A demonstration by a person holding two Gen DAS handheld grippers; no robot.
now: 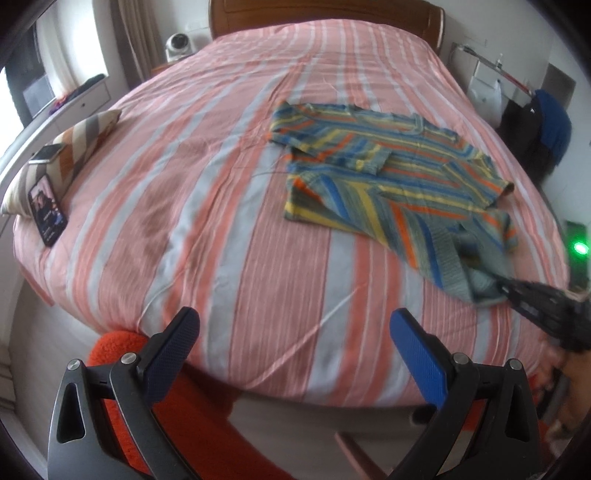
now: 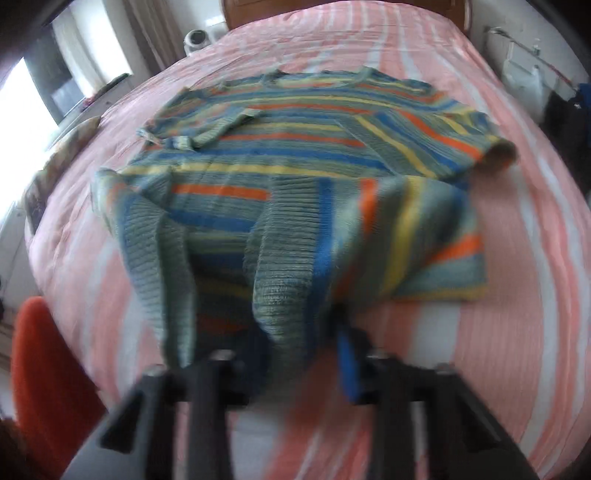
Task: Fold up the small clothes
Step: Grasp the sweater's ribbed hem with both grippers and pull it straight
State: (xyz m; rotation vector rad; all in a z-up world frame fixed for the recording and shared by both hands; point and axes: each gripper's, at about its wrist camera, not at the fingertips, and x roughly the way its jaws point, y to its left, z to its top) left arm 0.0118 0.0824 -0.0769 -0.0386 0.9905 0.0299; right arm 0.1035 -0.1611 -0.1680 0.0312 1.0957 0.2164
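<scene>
A small striped knit sweater (image 1: 388,173) in green, blue, yellow and orange lies on the pink-and-grey striped bed cover (image 1: 229,206), right of centre. My left gripper (image 1: 295,332) is open and empty, hovering over the bed's near edge, well left of the sweater. My right gripper (image 1: 506,291) is shut on the sweater's near hem and lifts it off the cover. In the right wrist view the sweater (image 2: 295,166) fills the middle, and its bunched hem hangs between the right gripper's (image 2: 299,343) blurred fingers.
A striped pillow (image 1: 70,147) with a phone (image 1: 47,210) and a second device lies at the bed's left edge. An orange fuzzy seat (image 1: 118,347) is below the near edge. A wooden headboard (image 1: 325,14) and a white camera (image 1: 179,46) stand beyond the bed.
</scene>
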